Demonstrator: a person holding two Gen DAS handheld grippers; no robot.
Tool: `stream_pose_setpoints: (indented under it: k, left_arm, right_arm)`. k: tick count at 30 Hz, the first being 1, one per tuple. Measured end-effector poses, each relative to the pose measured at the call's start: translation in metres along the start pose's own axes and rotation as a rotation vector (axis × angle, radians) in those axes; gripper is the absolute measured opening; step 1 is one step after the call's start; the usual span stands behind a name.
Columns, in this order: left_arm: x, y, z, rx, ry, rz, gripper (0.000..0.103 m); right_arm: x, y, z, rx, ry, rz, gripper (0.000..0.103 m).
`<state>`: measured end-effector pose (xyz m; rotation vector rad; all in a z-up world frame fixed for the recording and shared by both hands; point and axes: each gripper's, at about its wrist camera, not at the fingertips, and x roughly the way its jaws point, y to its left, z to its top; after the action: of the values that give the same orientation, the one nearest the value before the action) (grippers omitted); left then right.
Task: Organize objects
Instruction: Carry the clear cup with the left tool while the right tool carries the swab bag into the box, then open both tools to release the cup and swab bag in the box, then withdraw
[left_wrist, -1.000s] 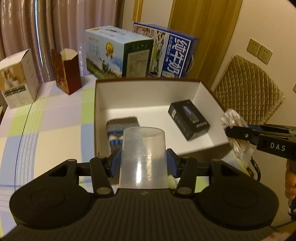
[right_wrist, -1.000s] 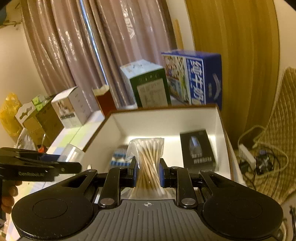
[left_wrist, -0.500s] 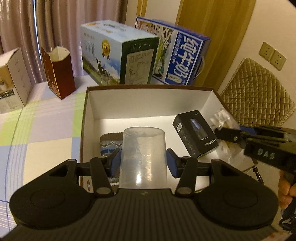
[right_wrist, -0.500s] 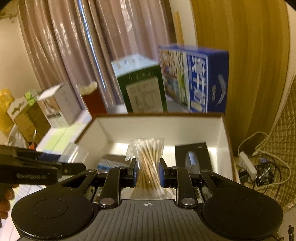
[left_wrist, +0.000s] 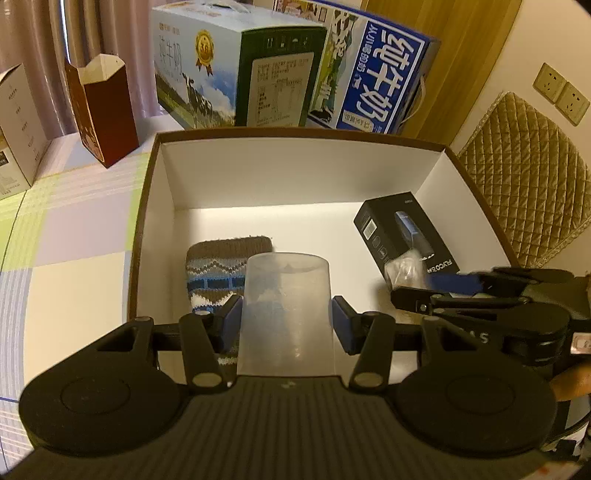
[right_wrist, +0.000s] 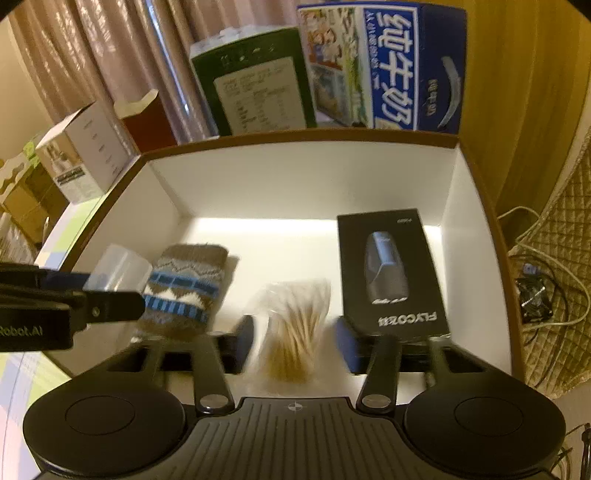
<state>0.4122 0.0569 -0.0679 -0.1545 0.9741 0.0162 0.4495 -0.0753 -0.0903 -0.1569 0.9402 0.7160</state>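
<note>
Sock (right_wrist: 184, 288) and black carton (right_wrist: 388, 273) already lie in the box (left_wrist: 295, 166). Right gripper (right_wrist: 295, 347) jaws are opening, releasing the cotton swabs (right_wrist: 291, 325) between them; left gripper (left_wrist: 286, 325) jaws hold the cup (left_wrist: 286, 314) above the box.

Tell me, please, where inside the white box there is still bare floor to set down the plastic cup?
The white box is bare along its back wall, from the left wall to the black carton, behind the knitted pouch. The near middle is crowded: the cotton swab bag sits between pouch and carton, and the plastic cup hangs over the pouch.
</note>
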Motion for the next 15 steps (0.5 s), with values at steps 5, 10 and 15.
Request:
stream_pose_setpoints:
  k: [5,10,15]
  left_arm:
    - [0.009,-0.001,0.001,-0.002,0.019,-0.006,0.047]
    - [0.017,-0.006,0.004,0.006,0.028,-0.019,0.047]
    - [0.023,-0.012,0.007,0.026,0.016,-0.030,0.055]
  right_arm:
    - [-0.006,-0.005,0.003,0.009,-0.007,-0.003,0.053]
    - [-0.008,-0.007,0.003,0.005,0.005,-0.020,0.057]
    - [-0.013,-0.008,0.001,-0.004,0.007,-0.023,0.067]
